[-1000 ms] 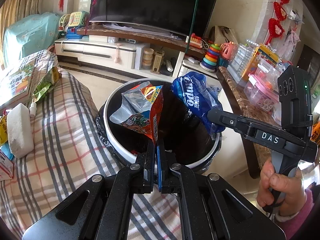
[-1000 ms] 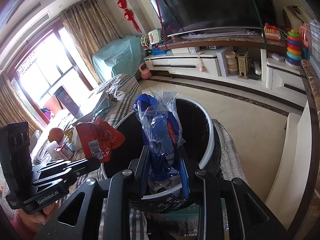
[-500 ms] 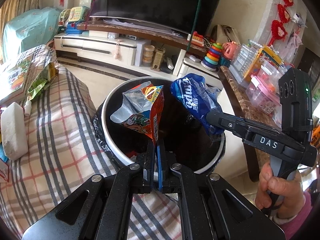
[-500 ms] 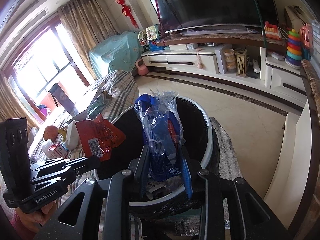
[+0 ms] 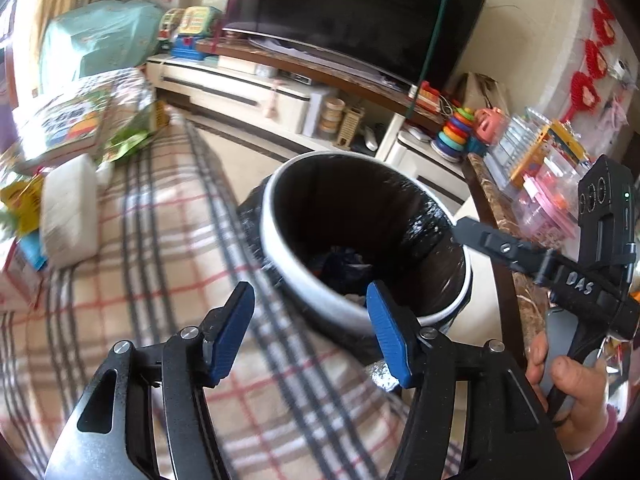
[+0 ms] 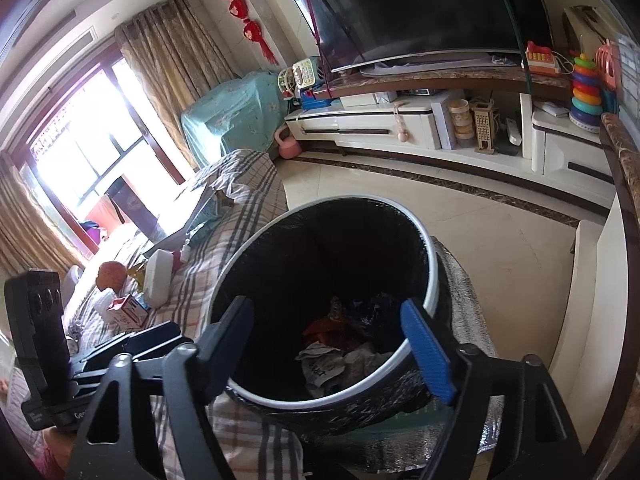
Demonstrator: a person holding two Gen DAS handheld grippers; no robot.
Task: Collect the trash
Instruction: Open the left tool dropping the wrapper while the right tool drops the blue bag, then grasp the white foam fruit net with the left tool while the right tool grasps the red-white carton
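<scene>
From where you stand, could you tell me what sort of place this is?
Most likely a home living room: a large TV on a long low cabinet, a stacking-ring toy beside it, and curtains at a big window.

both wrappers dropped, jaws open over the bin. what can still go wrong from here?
1. Both grippers crowd the trash bin: the right gripper and left gripper, jaws just opened and empty, could clip its rim or each other when pulling back.
2. The bin stands tight against the plaid-covered surface; a knock might tip it.
3. More clutter, such as the white block, lies there; the left-wrist view is blurred, so the next pick may miss.
</scene>
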